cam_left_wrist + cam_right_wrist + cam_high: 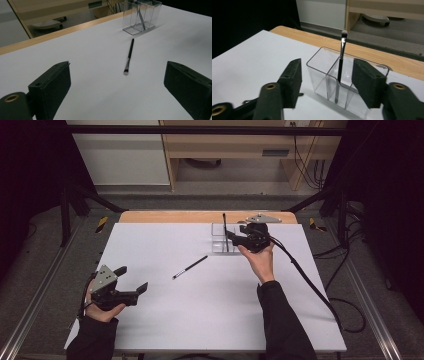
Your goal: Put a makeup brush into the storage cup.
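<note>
A clear divided organizer (217, 245) stands at the far middle of the white table (165, 320). A black makeup brush (225, 231) stands upright in it, bristles up. In the right gripper view the same brush (341, 58) rises from a compartment of the organizer (318, 75). My right gripper (234, 236) is just beside the organizer, open, its pads clear of the brush. A second black brush (190, 267) lies flat on the table's middle, also seen as the brush (129, 56) ahead of my left gripper (132, 279). That gripper is open and empty near the front left.
The table's wooden far edge (200, 216) lies just behind the organizer. A black cable (305, 280) trails from the right gripper across the table's right side. Beyond the table are a wooden shelf unit (230, 145) and a dark frame.
</note>
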Demonstrator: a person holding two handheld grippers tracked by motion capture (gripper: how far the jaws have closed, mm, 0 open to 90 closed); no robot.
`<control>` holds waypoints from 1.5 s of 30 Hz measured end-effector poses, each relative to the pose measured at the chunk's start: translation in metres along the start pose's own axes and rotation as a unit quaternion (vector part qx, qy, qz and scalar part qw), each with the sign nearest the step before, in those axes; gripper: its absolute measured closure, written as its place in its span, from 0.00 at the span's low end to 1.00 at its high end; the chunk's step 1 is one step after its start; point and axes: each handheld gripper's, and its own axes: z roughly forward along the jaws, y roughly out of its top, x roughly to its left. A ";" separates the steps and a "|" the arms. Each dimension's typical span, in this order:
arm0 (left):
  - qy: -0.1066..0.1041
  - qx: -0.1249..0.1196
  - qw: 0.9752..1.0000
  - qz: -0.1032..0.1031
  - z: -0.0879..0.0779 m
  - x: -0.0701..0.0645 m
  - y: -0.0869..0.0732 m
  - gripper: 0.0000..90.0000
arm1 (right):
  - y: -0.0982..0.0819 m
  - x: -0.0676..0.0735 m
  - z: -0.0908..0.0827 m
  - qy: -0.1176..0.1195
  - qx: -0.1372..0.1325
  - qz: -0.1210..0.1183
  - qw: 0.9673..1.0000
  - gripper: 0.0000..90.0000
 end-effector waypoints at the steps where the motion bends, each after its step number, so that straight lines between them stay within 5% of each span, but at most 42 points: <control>1: 0.000 -0.002 1.000 -0.003 0.000 0.000 0.000 0.07 | 0.000 0.002 -0.004 0.004 -0.003 -0.004 1.000 0.41; 10: -0.002 -0.004 1.000 -0.004 -0.002 0.000 0.001 0.07 | -0.009 0.010 -0.036 0.027 -0.023 -0.029 0.999 0.21; 20: -0.001 -0.002 1.000 -0.003 -0.002 -0.001 0.001 0.07 | -0.024 0.011 -0.076 0.037 -0.058 -0.038 0.997 0.10; 37: 0.000 -0.003 1.000 -0.007 -0.001 -0.002 0.000 0.07 | -0.062 0.000 -0.120 0.038 -0.074 -0.021 0.996 0.07; 45: 0.000 -0.007 1.000 -0.006 -0.002 -0.002 0.000 0.07 | -0.085 -0.006 -0.133 0.038 -0.056 -0.011 0.998 0.07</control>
